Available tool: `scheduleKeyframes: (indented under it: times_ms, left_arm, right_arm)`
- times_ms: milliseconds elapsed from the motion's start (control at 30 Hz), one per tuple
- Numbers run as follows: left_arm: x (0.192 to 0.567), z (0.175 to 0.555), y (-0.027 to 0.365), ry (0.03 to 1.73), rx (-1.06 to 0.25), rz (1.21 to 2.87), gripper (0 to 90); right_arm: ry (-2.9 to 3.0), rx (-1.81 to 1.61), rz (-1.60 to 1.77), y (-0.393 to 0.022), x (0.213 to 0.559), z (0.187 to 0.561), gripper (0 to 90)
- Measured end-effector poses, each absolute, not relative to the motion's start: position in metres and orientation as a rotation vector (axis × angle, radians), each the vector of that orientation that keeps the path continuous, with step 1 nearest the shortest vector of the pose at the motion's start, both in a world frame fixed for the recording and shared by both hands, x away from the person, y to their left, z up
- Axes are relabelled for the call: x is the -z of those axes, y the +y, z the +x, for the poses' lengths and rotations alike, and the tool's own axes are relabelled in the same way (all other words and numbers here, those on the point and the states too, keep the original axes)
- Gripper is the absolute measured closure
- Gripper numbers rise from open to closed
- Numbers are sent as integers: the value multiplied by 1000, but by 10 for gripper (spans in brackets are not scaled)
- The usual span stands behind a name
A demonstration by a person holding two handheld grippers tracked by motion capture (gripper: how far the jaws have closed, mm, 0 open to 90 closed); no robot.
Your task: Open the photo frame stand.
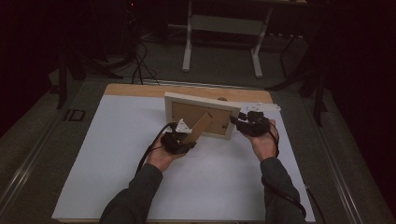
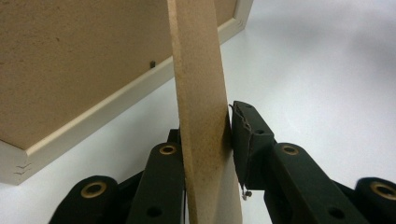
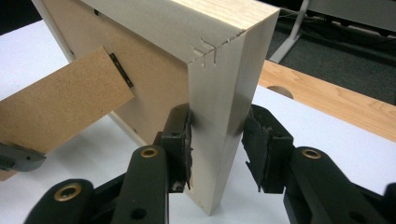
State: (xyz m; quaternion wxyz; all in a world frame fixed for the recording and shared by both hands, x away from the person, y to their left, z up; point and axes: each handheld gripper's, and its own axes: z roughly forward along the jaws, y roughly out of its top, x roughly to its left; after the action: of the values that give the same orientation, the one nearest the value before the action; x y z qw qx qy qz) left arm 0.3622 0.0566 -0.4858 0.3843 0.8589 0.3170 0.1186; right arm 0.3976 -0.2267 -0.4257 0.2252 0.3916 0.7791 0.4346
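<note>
While the right tongs clamp the picture frame, the left tongs pinch its cardboard stand.

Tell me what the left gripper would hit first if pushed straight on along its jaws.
Likely the picture frame: the left gripper holds the brown stand flap between its jaws, and that flap runs straight up to the frame's cardboard back. Depth is hard to judge.

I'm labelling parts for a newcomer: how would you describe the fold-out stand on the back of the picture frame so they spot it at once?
Start at the white table, where a pale wooden picture frame stands with its brown back toward the person. From that back a flat brown fibreboard strip, the stand, slants down to the left gripper. Unlike the fixed backing panel, it swings out on a small dark hinge.
</note>
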Motion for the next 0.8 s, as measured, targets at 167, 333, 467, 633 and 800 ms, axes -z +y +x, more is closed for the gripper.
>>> scheduleKeyframes:
  times_ms: [167,333,467,633,800]
  left_arm:
    - [487,363,55,819,-295,2183,763]
    - [488,359,54,818,-296,2172,766]
    - [489,355,52,810,-294,2170,767]
    - [491,348,51,801,-299,2164,767]
    - [494,345,54,816,-300,2154,771]
  right_arm:
    - [2143,-1197,1075,-228,426,397,621]
    - [2140,-1203,1065,-228,427,395,621]
    - [2144,-1197,1048,-228,427,394,621]
    - [2147,-1201,1029,-226,427,390,620]
    - [2141,-1206,1012,-224,429,384,619]
